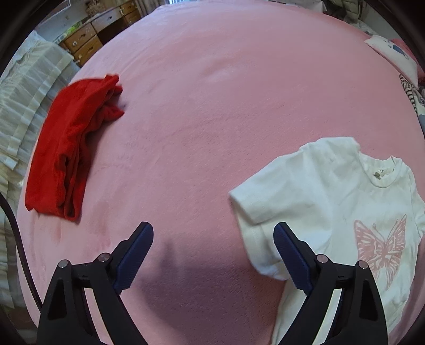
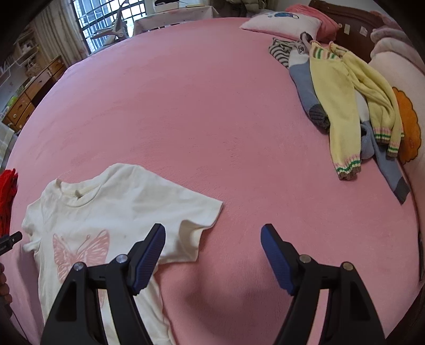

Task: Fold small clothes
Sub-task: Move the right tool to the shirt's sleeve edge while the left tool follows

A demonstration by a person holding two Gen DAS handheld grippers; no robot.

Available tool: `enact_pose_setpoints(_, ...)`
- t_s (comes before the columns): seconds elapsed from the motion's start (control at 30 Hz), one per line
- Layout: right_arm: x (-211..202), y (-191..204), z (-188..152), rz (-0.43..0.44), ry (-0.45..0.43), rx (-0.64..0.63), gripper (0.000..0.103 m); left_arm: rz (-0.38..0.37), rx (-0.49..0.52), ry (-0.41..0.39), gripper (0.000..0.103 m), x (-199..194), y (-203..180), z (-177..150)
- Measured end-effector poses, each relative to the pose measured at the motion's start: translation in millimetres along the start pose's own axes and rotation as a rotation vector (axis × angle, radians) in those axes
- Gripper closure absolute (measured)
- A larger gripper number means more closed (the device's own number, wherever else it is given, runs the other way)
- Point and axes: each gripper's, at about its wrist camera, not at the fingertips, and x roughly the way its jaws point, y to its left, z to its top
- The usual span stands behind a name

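Note:
A small white T-shirt with a pink butterfly print (image 1: 337,201) lies flat and face up on the pink bed; it also shows in the right wrist view (image 2: 111,212). My left gripper (image 1: 213,238) is open and empty, above the bed just left of the shirt's sleeve, its right finger over the sleeve edge. My right gripper (image 2: 212,240) is open and empty, just right of the shirt's other sleeve, its left finger over the shirt's side. A folded red garment (image 1: 71,148) lies at the left.
A pile of unfolded clothes, among them a yellow knit sweater (image 2: 342,100) and blue-grey pieces (image 2: 305,87), lies at the bed's right side by pillows (image 2: 281,24). Wooden drawers (image 1: 85,39) and a window (image 2: 106,21) stand beyond the bed (image 1: 212,93).

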Motion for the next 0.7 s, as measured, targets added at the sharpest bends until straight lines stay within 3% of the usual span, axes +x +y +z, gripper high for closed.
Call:
enact_pose_setpoints(0.17, 30.4, -9.1, 10.5, 0.041, 0.045, 0.04, 0.045, -0.053, 0.082, -0.084, 0.013, -30.6, -45.3, 0.1)
enact_pose_setpoints(0.33, 49.3, -10.3, 13.2, 0.062, 0.077, 0.042, 0.046, -0.141, 0.2, -0.106, 0.013, -48.7, -106.4, -18.1)
enact_pose_setpoints(0.47, 60.4, -10.5, 11.1, 0.075, 0.104, 0.037, 0.046, -0.15, 0.299, -0.127, 0.013, -56.9, -145.0, -38.3)
enact_pose_setpoints(0.7, 68.5, -17.9, 11.3, 0.121, 0.114, 0.067, 0.046, -0.231, 0.309, -0.055, 0.013, -57.9, -180.3, -65.8)
